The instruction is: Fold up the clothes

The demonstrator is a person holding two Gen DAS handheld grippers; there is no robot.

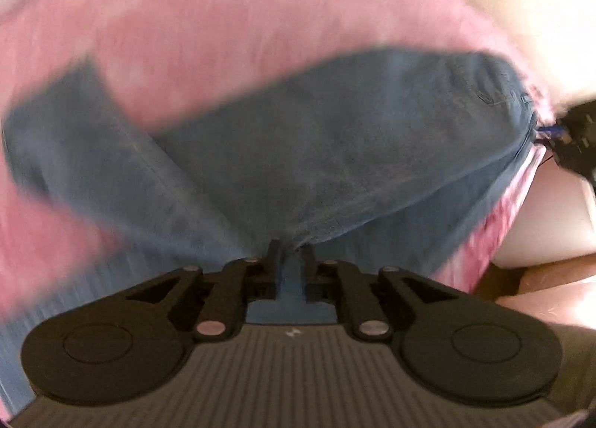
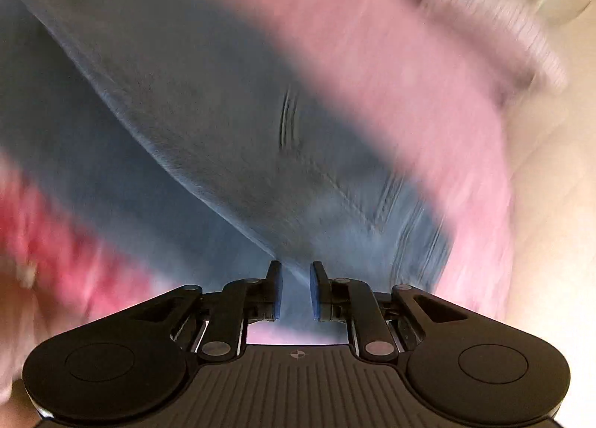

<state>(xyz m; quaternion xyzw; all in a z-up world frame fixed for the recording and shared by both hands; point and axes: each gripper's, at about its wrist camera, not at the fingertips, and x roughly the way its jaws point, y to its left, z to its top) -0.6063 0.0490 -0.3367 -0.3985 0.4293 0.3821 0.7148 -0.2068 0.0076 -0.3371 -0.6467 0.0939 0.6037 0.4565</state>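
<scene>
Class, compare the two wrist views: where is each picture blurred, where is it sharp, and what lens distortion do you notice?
Left wrist view: the pink cover smears into streaks, the blue cloth is softly blurred, the left gripper stays sharp. Right wrist view: heavier diagonal motion blur over cloth and cover; the right gripper is crisp. Both bow outward, fisheye, with dark corners.
</scene>
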